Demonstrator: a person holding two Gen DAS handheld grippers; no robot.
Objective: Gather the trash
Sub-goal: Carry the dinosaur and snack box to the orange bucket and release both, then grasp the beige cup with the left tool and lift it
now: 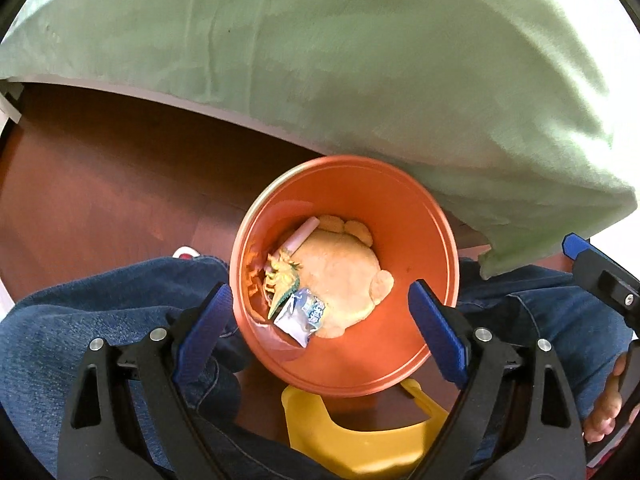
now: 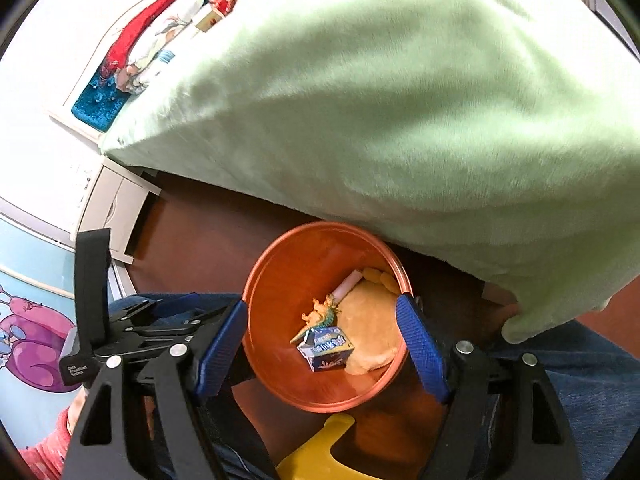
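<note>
Grippers over orange bin, both empty. Left gripper [image 1: 320, 320] jaws spread wide, blue pads either side of bin rim. Right gripper [image 2: 322, 344] likewise spread wide, nothing between pads. Yellow plastic piece [image 1: 360, 436] on floor just below bin. Orange bin [image 1: 412, 216] on brown floor, between person's denim-clad legs [image 1: 100, 320]. Inside bin: small blue carton [image 2: 326, 348], toy dinosaur [image 2: 320, 314], pale tube [image 2: 347, 283], tan plush [image 1: 340, 276] underneath. Green blanket [image 1: 360, 60] beyond, draped over bed edge, overhanging bin's far rim.
</note>
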